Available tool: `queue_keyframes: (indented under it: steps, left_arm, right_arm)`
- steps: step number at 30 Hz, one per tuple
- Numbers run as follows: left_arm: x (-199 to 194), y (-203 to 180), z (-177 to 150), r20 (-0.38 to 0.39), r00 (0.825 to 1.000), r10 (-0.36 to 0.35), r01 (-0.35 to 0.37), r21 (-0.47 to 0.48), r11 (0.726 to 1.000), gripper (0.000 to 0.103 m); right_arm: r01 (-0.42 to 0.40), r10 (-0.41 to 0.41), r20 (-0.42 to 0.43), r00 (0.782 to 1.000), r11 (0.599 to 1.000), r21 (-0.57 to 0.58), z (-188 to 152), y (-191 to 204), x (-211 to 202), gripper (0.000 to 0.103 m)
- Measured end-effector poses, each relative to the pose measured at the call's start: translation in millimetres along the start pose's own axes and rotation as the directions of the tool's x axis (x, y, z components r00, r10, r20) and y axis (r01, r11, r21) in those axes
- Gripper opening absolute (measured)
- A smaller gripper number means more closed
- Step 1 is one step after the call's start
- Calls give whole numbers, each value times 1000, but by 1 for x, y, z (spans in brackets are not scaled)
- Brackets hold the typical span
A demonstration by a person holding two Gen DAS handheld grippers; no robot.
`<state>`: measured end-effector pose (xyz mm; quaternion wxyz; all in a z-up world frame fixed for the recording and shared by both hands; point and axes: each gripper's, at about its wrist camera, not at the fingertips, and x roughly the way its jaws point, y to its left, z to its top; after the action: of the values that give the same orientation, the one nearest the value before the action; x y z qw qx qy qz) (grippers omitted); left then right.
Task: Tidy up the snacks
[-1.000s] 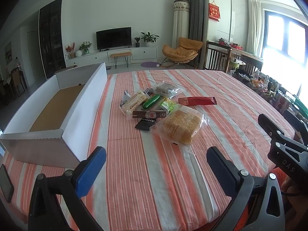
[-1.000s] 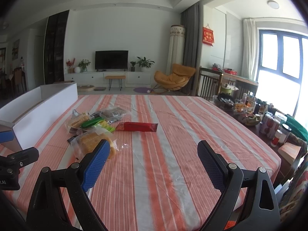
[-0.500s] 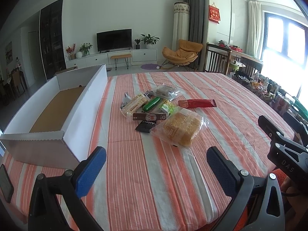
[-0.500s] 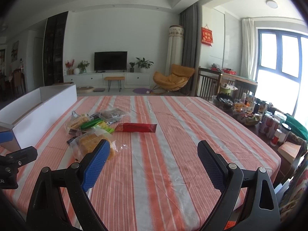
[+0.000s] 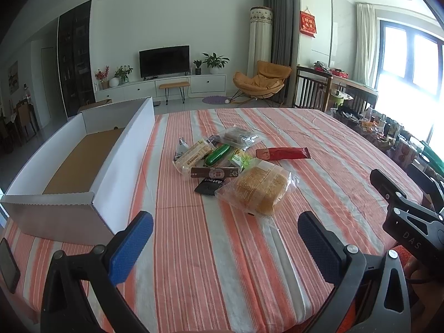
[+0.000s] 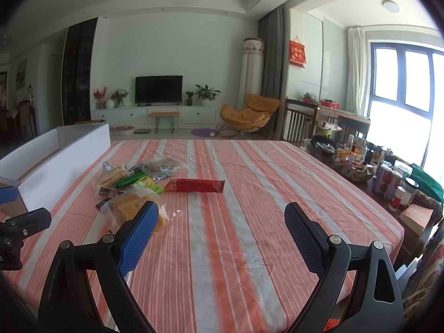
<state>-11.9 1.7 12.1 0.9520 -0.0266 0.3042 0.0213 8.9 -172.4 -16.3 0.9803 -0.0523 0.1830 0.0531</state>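
A pile of snacks lies mid-table: a bagged bread loaf (image 5: 259, 190) nearest me, a red wrapper (image 5: 283, 154) to its right, a green packet (image 5: 217, 154), a brown bar (image 5: 215, 172), a biscuit pack (image 5: 191, 155) and a clear bag (image 5: 236, 137). An open white cardboard box (image 5: 122, 161) stands left of them. My left gripper (image 5: 224, 238) is open and empty, short of the loaf. My right gripper (image 6: 219, 227) is open and empty, near the table's front; the loaf (image 6: 130, 211) is by its left finger and the red wrapper (image 6: 195, 185) lies ahead.
The table wears an orange-striped cloth (image 5: 211, 249). Jars, cans and a basket (image 6: 388, 177) crowd a side table at the right edge. A phone (image 5: 8, 266) lies at the near left. The right gripper's body (image 5: 410, 222) shows at right in the left wrist view.
Both views have shifted slightly; the snacks sit a little lower in the left wrist view. Nothing was gripped or released.
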Motion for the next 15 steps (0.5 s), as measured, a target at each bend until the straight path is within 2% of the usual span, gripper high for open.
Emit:
queue_keyframes:
  steps: [15]
  left_arm:
    - [-1,-1,-1,3,1000,-2,2,0,1000,103]
  right_arm:
    - [0,0,0,1000,1000,1,0,0,0,94]
